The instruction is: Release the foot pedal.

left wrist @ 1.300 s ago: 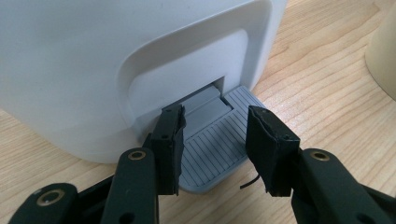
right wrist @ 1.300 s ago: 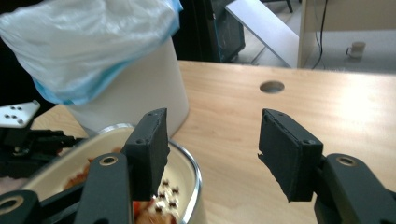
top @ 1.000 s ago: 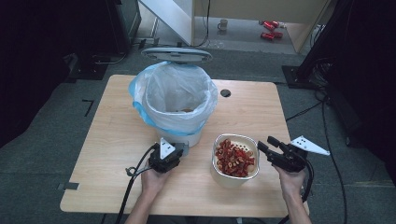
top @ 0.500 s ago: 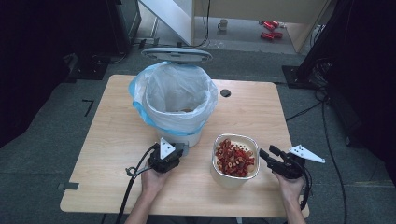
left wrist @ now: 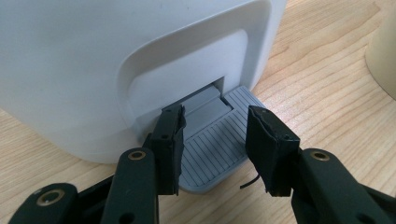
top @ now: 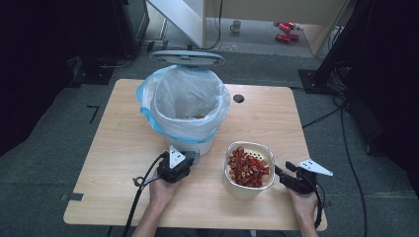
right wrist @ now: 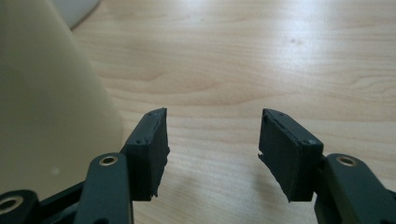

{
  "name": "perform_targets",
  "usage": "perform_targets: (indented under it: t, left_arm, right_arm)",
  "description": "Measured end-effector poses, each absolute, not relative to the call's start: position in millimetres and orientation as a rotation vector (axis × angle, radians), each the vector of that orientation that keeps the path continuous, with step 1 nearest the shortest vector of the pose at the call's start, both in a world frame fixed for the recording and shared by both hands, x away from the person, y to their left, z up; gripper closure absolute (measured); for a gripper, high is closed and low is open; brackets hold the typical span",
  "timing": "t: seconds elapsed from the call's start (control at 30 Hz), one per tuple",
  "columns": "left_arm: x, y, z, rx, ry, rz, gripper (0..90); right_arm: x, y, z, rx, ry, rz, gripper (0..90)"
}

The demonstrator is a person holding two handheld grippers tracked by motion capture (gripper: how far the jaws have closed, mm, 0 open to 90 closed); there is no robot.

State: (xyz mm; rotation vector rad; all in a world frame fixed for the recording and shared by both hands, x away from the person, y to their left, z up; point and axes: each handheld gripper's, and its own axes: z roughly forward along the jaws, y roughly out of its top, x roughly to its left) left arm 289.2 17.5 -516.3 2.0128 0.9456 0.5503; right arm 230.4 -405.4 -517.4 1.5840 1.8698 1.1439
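Jaws of the left gripper [left wrist: 215, 140] spread apart, hanging just over the grey ribbed foot pedal [left wrist: 219, 149] at the bottom of the white plastic bin [left wrist: 93, 56]. No pinch on anything. Seems to be pushing down on that pedal, since the round grey lid [top: 187, 58] stands up behind the bin and the thin clear bag [top: 188, 101] inside lies open.

Jaws of the right gripper [right wrist: 212, 149] also spread wide, with bare light wooden table [right wrist: 280, 56] between them. Cream wall of the tub just beside the left-hand jaw, not touching.

Farther out, that cream square tub full of red dried fruit bits [top: 248, 168] sits on the table just beside the bin, between the two hands.

Likely next: grab the tub and tip it into the bag. Best to keep the pedal pressed flat, slide the right jaws around the tub's rim, squeeze firmly, then lift slowly to stop bits spilling.
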Motion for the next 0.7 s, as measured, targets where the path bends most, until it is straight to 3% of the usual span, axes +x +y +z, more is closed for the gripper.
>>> perform_targets:
  t: [0.7]
  left_arm:
    - [286.0, 21.7, -507.1, 2.001, 0.969, 0.518, 50.4]
  right_arm:
    - [236.5, -392.4, -524.2, 1.54, 1.951, 0.923, 35.1]
